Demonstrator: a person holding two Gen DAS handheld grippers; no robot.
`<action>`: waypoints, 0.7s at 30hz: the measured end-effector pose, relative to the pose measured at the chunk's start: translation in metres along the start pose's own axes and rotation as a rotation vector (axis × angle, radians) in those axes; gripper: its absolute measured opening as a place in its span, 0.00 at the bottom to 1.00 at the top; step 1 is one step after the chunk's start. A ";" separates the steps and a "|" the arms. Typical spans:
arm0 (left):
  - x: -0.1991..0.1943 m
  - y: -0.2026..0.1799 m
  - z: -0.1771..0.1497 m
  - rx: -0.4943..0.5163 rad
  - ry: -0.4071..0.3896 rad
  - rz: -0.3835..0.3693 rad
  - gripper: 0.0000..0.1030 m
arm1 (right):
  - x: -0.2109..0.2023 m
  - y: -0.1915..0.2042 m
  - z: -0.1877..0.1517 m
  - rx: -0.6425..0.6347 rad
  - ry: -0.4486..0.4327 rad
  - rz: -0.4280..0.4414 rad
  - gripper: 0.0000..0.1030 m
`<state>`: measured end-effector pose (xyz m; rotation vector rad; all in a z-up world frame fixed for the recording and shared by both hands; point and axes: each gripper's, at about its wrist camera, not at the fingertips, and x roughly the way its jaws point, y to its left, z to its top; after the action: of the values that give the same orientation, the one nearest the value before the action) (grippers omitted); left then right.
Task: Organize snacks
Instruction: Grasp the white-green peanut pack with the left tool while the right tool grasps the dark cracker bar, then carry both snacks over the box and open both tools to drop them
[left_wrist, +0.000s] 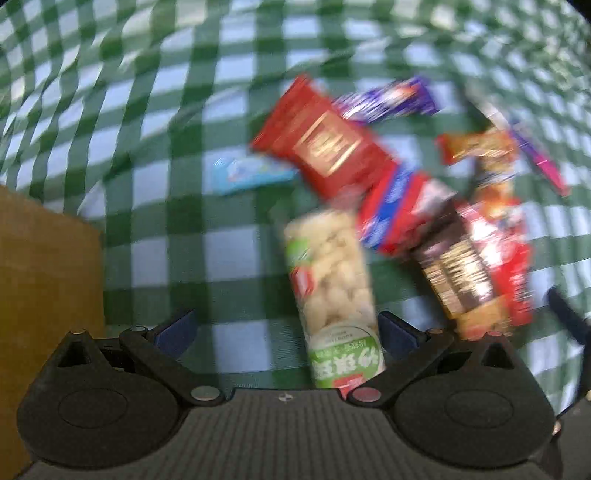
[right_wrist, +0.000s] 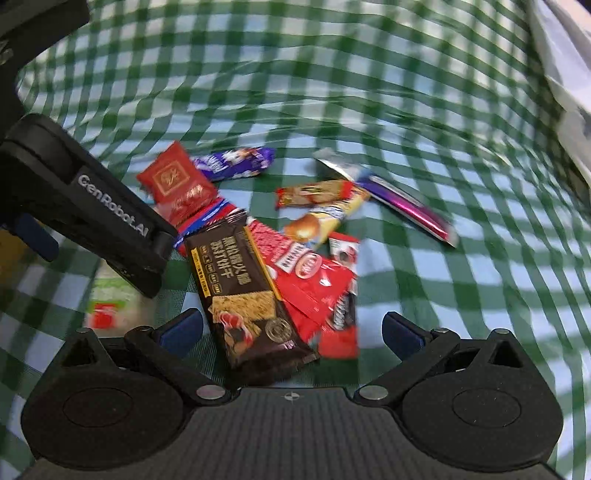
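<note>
My left gripper (left_wrist: 286, 332) has its 2 blue-padded fingers spread wide with nothing between the pads; the pale nut packet with a green label (left_wrist: 332, 291) lies on the green checked cloth (left_wrist: 147, 240) just inside my right-hand finger, low in the centre of the frame. Above it the square red packet (left_wrist: 325, 144) sits in the upper centre, the purple wrapper (left_wrist: 388, 99) beyond it, and a light blue packet (left_wrist: 251, 173) lies apart to the left. A brown cardboard box (left_wrist: 44, 277) fills the lower left edge. This view is blurred.

My right gripper (right_wrist: 291, 328) is also spread wide, gripping nothing. The dark biscuit packet (right_wrist: 243, 291) lies between its fingers, overlapping the red packets (right_wrist: 314, 280) at centre. A magenta stick wrapper (right_wrist: 406, 206) lies apart at the upper right, and a yellow bar (right_wrist: 332, 214) sits just above the red ones.
</note>
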<state>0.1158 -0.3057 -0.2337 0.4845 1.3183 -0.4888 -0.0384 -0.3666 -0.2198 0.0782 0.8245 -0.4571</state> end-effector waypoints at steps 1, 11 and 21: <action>0.006 0.005 -0.003 -0.005 0.007 -0.014 1.00 | 0.004 0.004 0.000 -0.027 0.001 -0.005 0.99; -0.004 0.004 0.000 0.040 -0.027 -0.066 0.51 | -0.003 0.035 -0.003 -0.188 -0.042 0.000 0.46; -0.100 0.034 -0.059 0.056 -0.155 -0.190 0.39 | -0.069 -0.005 0.005 0.202 -0.003 0.010 0.39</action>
<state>0.0718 -0.2372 -0.1442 0.3610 1.2089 -0.7088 -0.0782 -0.3474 -0.1657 0.2681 0.7727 -0.5305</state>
